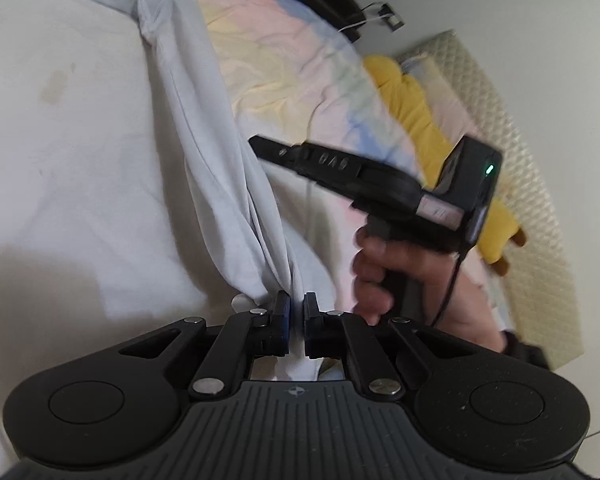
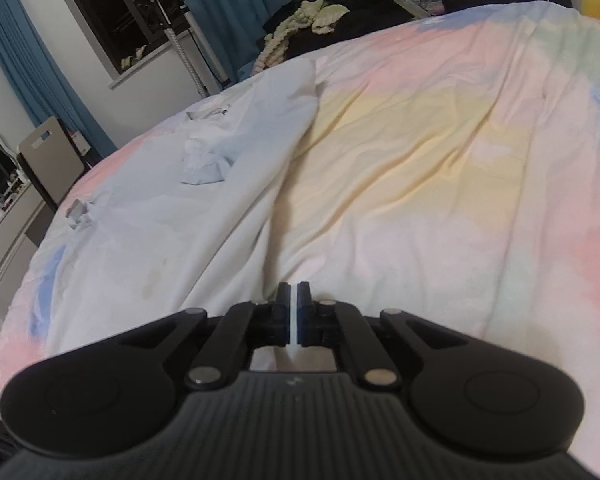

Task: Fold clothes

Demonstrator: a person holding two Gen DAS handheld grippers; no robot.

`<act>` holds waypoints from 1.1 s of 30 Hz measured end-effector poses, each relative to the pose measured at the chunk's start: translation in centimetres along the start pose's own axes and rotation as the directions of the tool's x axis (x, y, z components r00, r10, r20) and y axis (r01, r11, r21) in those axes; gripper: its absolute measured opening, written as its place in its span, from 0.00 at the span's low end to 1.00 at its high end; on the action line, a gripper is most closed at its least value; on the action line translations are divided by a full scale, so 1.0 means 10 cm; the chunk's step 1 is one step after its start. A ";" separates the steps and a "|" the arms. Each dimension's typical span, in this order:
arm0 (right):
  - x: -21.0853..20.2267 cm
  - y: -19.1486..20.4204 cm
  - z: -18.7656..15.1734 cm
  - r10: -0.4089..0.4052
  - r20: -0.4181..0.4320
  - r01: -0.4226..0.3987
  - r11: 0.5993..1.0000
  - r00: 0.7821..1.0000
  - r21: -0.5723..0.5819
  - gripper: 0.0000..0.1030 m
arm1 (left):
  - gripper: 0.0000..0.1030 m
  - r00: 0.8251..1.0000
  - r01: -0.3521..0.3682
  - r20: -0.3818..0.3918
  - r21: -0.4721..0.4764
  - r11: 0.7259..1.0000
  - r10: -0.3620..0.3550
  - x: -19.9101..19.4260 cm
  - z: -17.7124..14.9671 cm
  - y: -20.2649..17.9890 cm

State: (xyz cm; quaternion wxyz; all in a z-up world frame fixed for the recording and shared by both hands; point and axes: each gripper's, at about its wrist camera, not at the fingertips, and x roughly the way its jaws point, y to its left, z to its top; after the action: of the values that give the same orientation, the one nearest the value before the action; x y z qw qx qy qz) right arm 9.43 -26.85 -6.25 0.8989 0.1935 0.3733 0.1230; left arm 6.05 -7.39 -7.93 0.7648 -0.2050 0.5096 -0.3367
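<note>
A white garment (image 1: pixel 204 140) lies stretched over a pastel bedspread (image 1: pixel 284 72). My left gripper (image 1: pixel 297 312) is shut on a bunched fold of it, and the cloth runs taut away toward the top. The right gripper (image 1: pixel 260 146) shows in the left wrist view, held by a hand to the right of the raised fold, above the bedspread. In the right wrist view the garment (image 2: pixel 172 216) lies spread at the left on the bedspread (image 2: pixel 440 168), and my right gripper (image 2: pixel 294 308) is shut with nothing visibly held between the pads.
A yellow plush toy (image 1: pixel 416 108) and a quilted cream headboard (image 1: pixel 512 128) lie at the right. A dark clothes pile (image 2: pixel 332 16), blue curtains (image 2: pixel 32 60) and a grey chair (image 2: pixel 52 160) stand beyond the bed.
</note>
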 end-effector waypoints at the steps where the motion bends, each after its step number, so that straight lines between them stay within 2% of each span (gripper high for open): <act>1: 0.02 -0.02 0.00 -0.002 -0.007 0.002 1.000 1.000 0.005 0.03 | 0.07 1.000 -0.021 -0.014 0.001 1.000 0.021 0.06 -0.02 0.03; 5: 0.03 0.01 0.00 0.001 0.002 -0.001 1.000 1.000 -0.004 0.04 | 0.08 0.997 -0.072 -0.039 0.013 0.997 0.072 0.19 -0.06 0.10; 7: 0.00 0.03 0.01 0.013 0.019 -0.012 1.000 1.000 -0.015 0.06 | 0.13 0.996 -0.078 -0.030 0.027 0.997 0.078 0.15 -0.06 0.09; 8: -0.01 0.04 0.01 0.018 0.025 -0.018 1.000 1.000 -0.018 0.07 | 0.24 0.996 -0.082 -0.029 0.037 0.996 0.083 0.12 -0.06 0.08; 9: -0.02 0.05 0.01 0.024 0.033 -0.023 1.000 0.999 -0.018 0.07 | 0.42 0.996 -0.087 -0.029 0.047 0.995 0.088 0.08 -0.07 0.08; 10: -0.03 0.06 0.02 0.029 0.040 -0.029 0.999 0.999 -0.017 0.07 | 0.52 0.996 -0.090 -0.022 0.060 0.994 0.092 0.03 -0.07 0.07; 11: -0.04 0.06 0.02 0.038 0.049 -0.038 0.999 0.998 -0.015 0.07 | 0.66 0.995 -0.093 -0.010 0.075 0.993 0.094 -0.03 -0.07 0.05; 12: -0.05 0.08 0.02 0.044 0.055 -0.044 0.999 0.998 -0.014 0.07 | 0.73 0.995 -0.102 0.007 0.093 0.990 0.101 -0.11 -0.07 0.04; 15: -0.07 0.11 0.03 0.043 0.078 -0.041 0.999 0.996 -0.018 0.08 | 0.80 0.990 -0.137 0.053 0.124 0.983 0.131 -0.33 -0.02 0.04; 19: -0.09 0.14 0.06 0.031 0.125 -0.029 0.999 0.992 -0.012 0.13 | 0.84 0.973 -0.201 0.130 0.087 0.976 0.189 -0.61 0.19 0.22; 21: -0.08 0.18 0.06 0.036 0.146 -0.035 0.999 0.989 -0.012 0.19 | 0.86 0.954 -0.256 0.181 0.065 0.965 0.241 -0.71 0.36 0.31; 23: -0.04 0.24 0.07 0.056 0.160 -0.051 0.998 0.986 -0.033 0.32 | 0.86 0.937 -0.276 0.219 -0.005 0.961 0.270 -0.76 0.58 0.45; 26: 0.05 0.36 0.09 0.080 0.172 -0.067 0.994 0.982 -0.083 0.33 | 0.86 0.922 -0.255 0.270 -0.117 0.960 0.278 -0.76 0.94 0.69; 29: 0.16 0.47 0.10 0.098 0.170 -0.073 0.987 0.981 -0.145 0.42 | 0.86 0.912 -0.213 0.316 -0.180 0.960 0.261 -0.61 1.30 0.88; 33: 0.27 0.54 0.10 0.119 0.181 -0.076 0.971 0.976 -0.226 0.44 | 0.86 0.903 -0.150 0.359 -0.251 0.956 0.236 -0.28 1.68 1.11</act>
State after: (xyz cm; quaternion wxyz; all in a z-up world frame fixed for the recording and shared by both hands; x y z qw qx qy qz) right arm 11.58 -21.28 -4.87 0.9396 0.1232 0.2584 0.1878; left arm 24.17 1.77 -6.76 0.8523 -0.2979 0.4012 -0.1543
